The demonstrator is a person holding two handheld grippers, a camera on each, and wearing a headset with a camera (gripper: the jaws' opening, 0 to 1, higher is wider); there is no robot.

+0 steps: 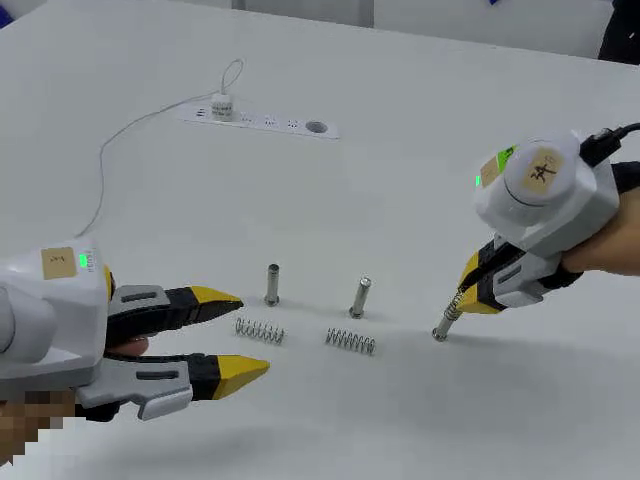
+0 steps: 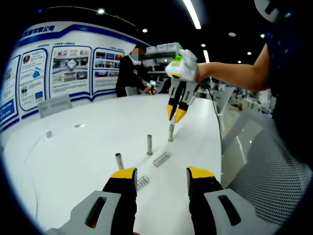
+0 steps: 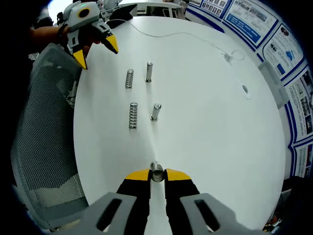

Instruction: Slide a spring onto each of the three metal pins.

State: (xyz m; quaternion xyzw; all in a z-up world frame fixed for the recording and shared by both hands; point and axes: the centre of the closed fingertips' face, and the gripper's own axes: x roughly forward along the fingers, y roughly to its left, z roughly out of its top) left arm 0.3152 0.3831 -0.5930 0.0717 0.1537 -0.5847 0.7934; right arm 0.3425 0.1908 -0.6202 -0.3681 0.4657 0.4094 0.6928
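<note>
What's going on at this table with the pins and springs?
A person is fitting springs onto metal pins with two handheld tools. The right tool is shut on a spring, which sits over the top of a tilted pin. The left tool hovers open near two loose springs lying on the white table. Two other pins stand upright and bare.

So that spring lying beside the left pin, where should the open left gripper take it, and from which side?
Probably across the coils at mid-length, from above: the spring lies flat on the table, so the left gripper can straddle it, leaving both ends free for the pin.
</note>
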